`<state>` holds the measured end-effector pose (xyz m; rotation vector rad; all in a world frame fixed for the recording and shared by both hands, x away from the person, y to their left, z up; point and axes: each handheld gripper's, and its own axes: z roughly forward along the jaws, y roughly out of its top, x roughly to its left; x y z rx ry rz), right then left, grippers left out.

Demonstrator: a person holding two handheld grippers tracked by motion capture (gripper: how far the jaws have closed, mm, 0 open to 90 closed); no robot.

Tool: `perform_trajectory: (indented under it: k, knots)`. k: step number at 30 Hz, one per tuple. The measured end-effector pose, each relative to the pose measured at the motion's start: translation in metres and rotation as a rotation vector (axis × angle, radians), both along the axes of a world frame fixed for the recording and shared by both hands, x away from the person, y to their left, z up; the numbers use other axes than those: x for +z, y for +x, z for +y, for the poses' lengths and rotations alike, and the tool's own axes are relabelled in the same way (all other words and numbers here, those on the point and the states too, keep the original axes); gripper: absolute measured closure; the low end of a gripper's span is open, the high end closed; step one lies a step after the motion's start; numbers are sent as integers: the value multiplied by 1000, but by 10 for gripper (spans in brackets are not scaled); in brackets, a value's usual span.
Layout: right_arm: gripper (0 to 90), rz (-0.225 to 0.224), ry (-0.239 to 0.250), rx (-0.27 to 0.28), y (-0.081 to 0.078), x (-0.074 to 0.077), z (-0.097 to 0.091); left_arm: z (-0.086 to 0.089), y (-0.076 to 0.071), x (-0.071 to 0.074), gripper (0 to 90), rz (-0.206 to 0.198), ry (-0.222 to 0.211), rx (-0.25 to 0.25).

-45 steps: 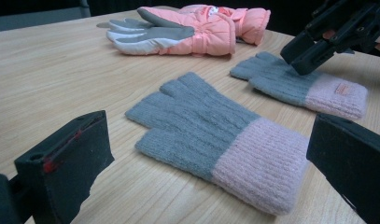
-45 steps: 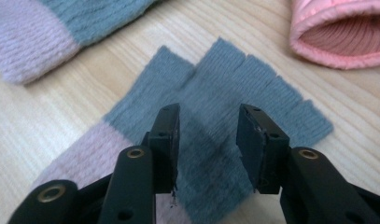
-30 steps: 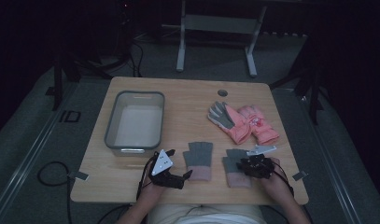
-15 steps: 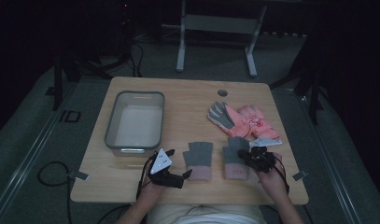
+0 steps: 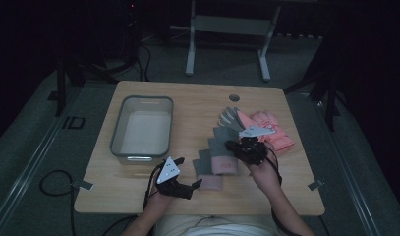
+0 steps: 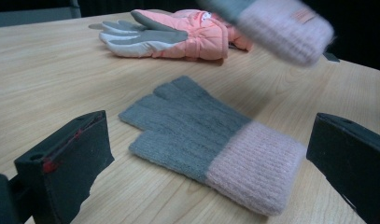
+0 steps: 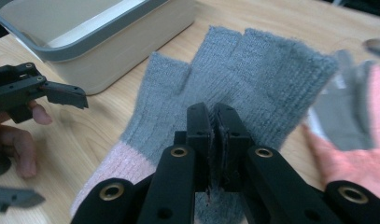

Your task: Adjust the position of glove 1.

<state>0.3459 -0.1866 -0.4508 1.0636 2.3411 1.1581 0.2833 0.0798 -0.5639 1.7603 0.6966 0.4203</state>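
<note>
One knit glove, clamped by right gripper, points fingers toward the far edge.

The right gripper now closes its jaws on one knit glove and lifts it off the table, toward the pink gloves.

Grey pink-cuffed knit glove lifted, pinched, hanging.

Left tool low, jaws wide; right tool raised, jaws clamped.
</note>
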Motion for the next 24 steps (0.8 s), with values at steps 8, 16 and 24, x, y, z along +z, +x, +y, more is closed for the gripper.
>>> perform_trajectory:
  k: [8,16,24]
  knots:
    - [855,88,6,20,0,-33,25,-1,-2,0,0,-13,8,-10]
    - [853,141,-25,29,0,-58,37,-1,-1,0,0,1,1,-17]
    - [848,181,-25,19,0,-71,37,-1,0,0,0,7,10,-19]
